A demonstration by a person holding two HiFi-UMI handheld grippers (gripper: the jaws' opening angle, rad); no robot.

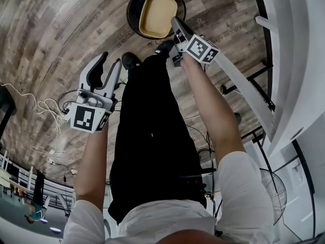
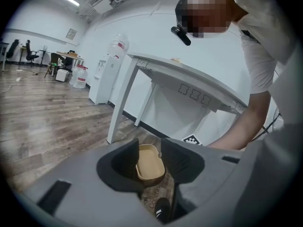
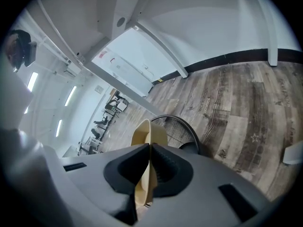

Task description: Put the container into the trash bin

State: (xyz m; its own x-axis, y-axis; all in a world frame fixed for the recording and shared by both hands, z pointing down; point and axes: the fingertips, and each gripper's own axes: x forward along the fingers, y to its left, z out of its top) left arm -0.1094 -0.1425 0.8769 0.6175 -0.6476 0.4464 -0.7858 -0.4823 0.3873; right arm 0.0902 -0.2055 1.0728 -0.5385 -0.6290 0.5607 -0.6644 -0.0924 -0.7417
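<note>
Head view: container (image 1: 158, 16) held over the trash bin (image 1: 133, 4).
Pressed onto the tan container's rim, the right gripper (image 1: 175, 22) holds it above the bin's mouth; the left gripper (image 1: 109, 62), jaws spread and empty, hangs well short of the bin.

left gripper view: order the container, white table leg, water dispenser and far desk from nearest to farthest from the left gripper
1. container, low centre, framed by the open jaws
2. white table leg, behind it, left of centre
3. water dispenser, against the wall, further left
4. desk, far end, upper left
</note>
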